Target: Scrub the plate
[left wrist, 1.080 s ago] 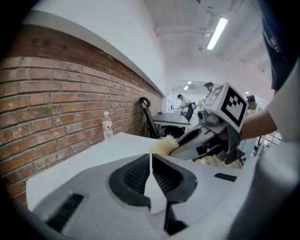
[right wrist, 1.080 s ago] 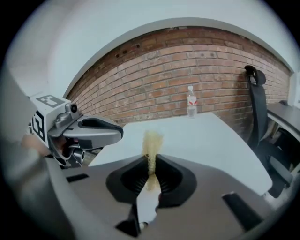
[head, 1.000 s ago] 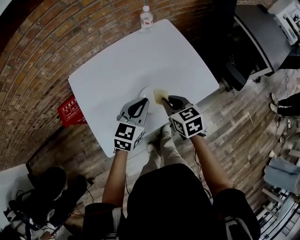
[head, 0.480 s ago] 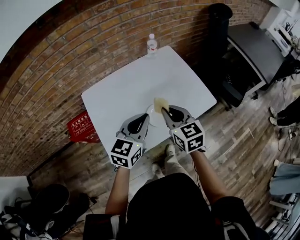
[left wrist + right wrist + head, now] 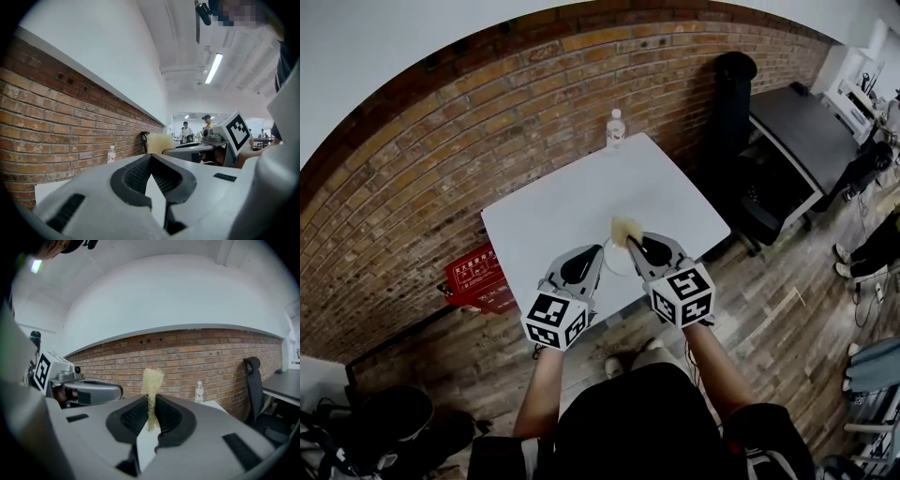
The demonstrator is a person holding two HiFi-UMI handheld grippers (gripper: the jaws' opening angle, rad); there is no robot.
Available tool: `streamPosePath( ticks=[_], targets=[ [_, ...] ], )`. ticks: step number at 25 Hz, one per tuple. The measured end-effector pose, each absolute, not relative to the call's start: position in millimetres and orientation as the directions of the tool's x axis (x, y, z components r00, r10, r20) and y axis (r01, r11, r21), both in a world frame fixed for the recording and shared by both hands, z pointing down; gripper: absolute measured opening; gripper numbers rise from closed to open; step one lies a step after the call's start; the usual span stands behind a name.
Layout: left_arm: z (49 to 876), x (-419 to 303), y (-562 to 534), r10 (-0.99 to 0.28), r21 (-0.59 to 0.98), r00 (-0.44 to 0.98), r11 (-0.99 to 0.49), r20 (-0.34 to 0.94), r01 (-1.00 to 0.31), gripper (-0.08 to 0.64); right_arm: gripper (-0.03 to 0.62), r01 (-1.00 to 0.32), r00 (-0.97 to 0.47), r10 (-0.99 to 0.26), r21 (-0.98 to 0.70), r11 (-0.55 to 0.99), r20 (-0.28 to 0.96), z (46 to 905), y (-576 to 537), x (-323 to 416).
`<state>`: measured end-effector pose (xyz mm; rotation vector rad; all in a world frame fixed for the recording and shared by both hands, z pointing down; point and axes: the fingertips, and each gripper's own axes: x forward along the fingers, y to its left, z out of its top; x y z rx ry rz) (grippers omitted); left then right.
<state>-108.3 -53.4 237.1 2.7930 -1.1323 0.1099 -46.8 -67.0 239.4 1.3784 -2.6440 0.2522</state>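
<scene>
Jaws on right gripper pinch the scrubber by its tail, fluffy end free for scrubbing; left gripper is closed, empty.

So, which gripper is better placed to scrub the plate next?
Right, probably. The right gripper is shut on the sponge, held near the plate. The left gripper is shut with nothing between its jaws.
</scene>
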Motion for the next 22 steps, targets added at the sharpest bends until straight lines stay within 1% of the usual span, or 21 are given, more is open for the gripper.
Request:
streamPosePath(
  ticks=[4,7,14,20,22],
  targets=[
    [225,-108,-51,-0.692,0.095,0.717,-0.711,0.088,-0.697,0.020,0.038,-0.826,-0.560,-0.806,-0.053,0.561,0.190,229,-60,-46],
    [214,-100,-45,-0.681,0.086,0.730,-0.725,0.057,-0.684,0.020,0.037,-0.832,-0.553,-0.811,-0.081,0.549,0.191,228,-59,-36],
    [201,-80,-32,-0.691,0.066,0.720,-0.717,0.069,-0.694,0.020,0.038,-0.827,-0.563,-0.811,-0.114,0.551,0.160,210,-48,-14],
    [182,-60,-10,-0.714,0.025,0.697,-0.697,0.067,-0.717,0.020,0.037,-0.806,-0.592,-0.795,-0.114,0.581,0.133,189,-24,2],
    [178,-51,2,-0.718,0.004,0.693,-0.694,0.065,-0.720,0.020,0.037,-0.804,-0.594,-0.795,-0.091,0.587,0.121,182,-14,9]
  ],
)
